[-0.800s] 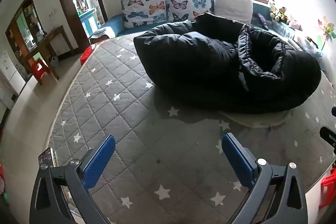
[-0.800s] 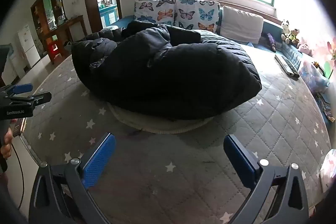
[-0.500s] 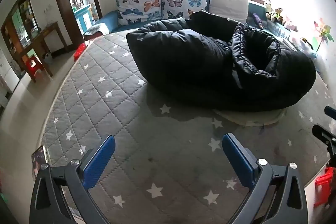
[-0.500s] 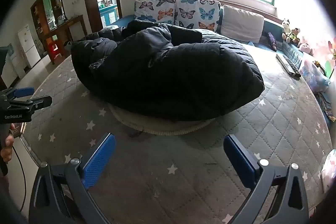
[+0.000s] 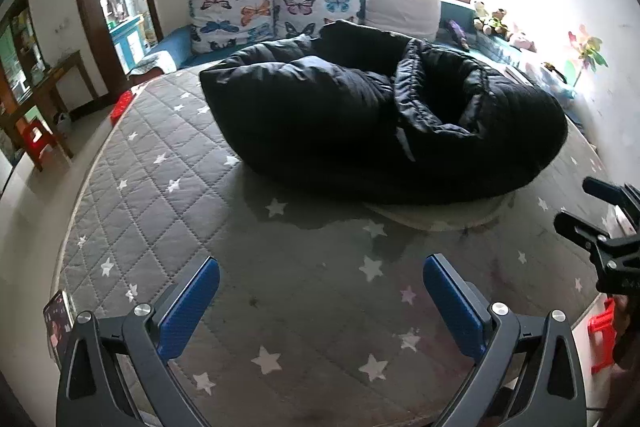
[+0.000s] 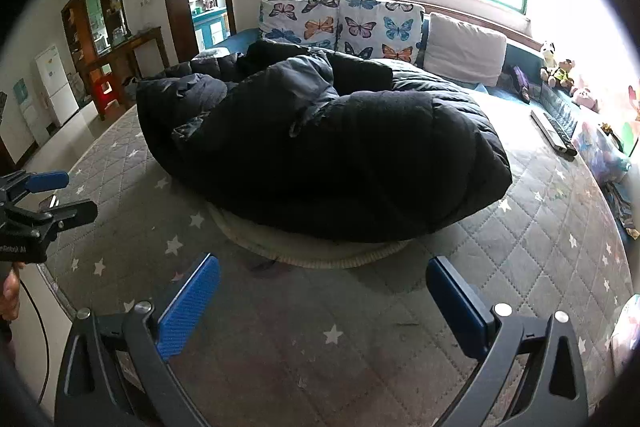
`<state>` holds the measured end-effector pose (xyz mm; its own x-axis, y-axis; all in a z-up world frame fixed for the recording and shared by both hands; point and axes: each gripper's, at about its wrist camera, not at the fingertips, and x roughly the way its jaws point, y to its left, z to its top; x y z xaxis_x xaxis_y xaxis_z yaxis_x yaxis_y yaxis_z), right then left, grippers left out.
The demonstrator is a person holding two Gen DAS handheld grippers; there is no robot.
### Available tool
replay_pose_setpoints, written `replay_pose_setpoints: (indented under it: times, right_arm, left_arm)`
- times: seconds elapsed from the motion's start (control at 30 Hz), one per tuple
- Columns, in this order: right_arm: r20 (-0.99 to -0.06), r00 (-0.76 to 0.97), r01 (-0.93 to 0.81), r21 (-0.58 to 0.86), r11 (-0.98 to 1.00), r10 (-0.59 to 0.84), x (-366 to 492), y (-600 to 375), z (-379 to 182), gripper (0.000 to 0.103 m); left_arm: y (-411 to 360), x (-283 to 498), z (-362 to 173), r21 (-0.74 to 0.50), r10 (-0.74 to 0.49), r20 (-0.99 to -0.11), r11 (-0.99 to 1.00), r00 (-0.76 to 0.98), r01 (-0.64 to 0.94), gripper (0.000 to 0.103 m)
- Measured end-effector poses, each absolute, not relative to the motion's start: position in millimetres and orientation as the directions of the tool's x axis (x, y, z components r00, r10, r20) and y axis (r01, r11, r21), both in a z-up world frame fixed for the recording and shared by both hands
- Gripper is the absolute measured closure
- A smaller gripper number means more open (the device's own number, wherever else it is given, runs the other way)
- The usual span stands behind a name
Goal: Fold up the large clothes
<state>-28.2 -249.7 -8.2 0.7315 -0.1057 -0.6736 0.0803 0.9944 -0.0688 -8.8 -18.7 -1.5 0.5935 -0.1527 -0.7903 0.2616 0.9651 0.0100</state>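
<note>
While a bulky black down coat (image 5: 372,123) lies heaped in the middle of a bed covered by a grey star-patterned quilt (image 5: 168,195), the left hand-held gripper (image 5: 320,291) hovers above the near edge, blue pads spread wide and holding nothing. The right hand-held gripper (image 6: 322,291) hangs over the same bedding, equally wide and empty, well short of the coat (image 6: 328,151). A pale round cushion (image 6: 308,251) peeks from beneath the garment. Butterfly-print pillows (image 6: 340,27) line the headboard under a bright window.
</note>
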Motion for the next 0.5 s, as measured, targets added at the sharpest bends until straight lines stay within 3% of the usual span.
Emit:
replay_pose_setpoints:
  times: [0.5]
  right_arm:
    - [-0.681,0.724,0.075,-0.08,0.994,-0.11,-23.4,-245.5,-10.1,0.0]
  left_arm:
    - [-16.5,-4.8,-4.4,0.032,-0.123,-0.794,0.97,0.596,0.242,0.0]
